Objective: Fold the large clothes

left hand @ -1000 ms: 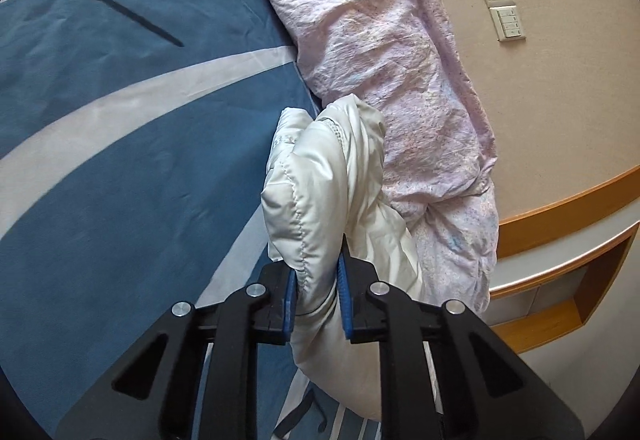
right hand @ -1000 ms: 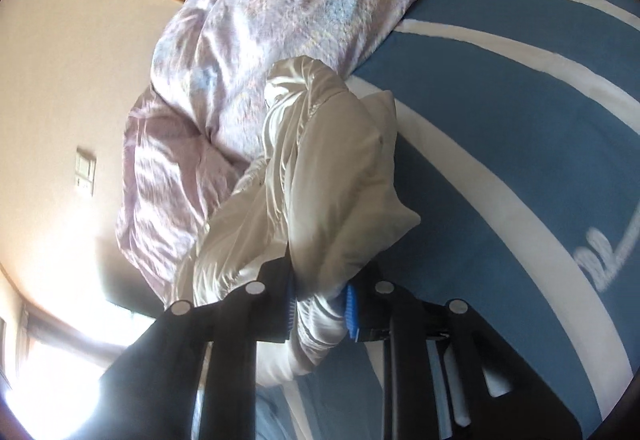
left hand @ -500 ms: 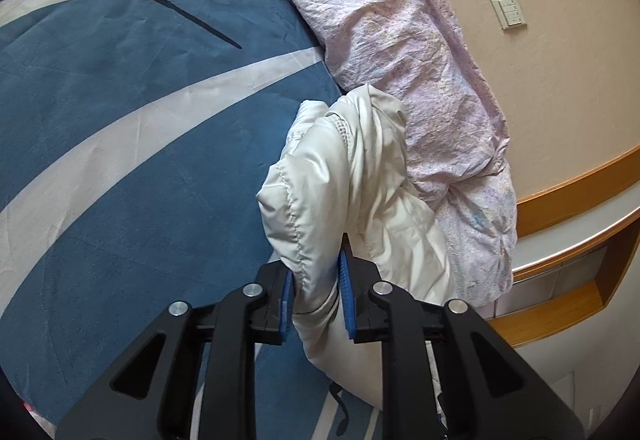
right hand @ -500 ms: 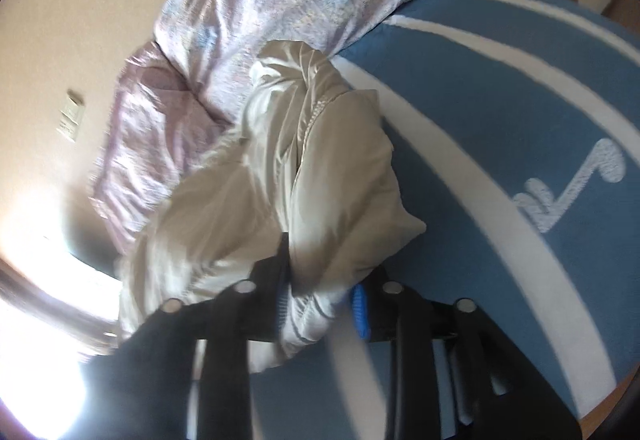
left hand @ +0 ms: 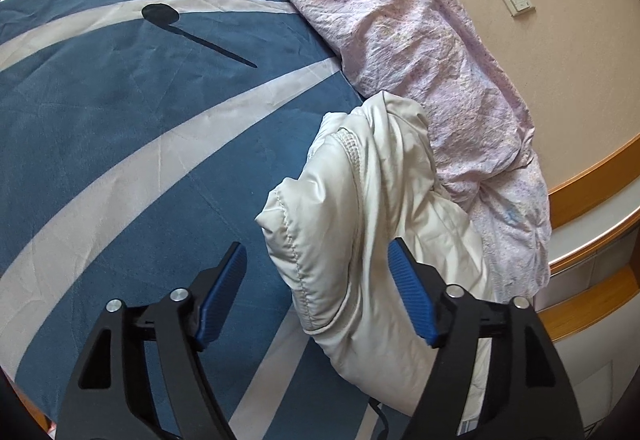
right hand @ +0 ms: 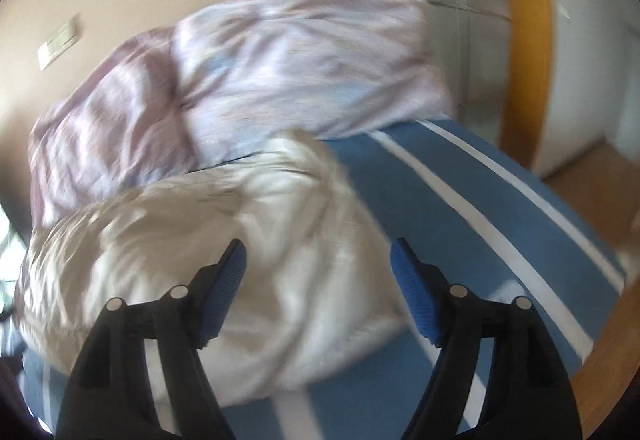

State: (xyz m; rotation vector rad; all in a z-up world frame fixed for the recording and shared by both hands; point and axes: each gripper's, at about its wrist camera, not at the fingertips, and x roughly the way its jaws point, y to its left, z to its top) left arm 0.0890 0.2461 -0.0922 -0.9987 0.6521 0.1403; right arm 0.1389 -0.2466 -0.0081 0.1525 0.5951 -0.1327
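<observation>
Both grippers, left gripper [left hand: 316, 294] and right gripper [right hand: 318, 292], just opened wide, pinching nothing. Left white jacket [left hand: 372, 224] bunched at 12 o'clock against pink quilt [left hand: 424, 52] on blue bedspread [left hand: 120, 128]. Risk: unheld puffy folds likely sprang apart, or slid off the edge

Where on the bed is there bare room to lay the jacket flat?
The blue bedspread lies bare left of the white jacket, up to the black note print. Crowded on the right, where the jacket meets the pink quilt by the wall.
</observation>
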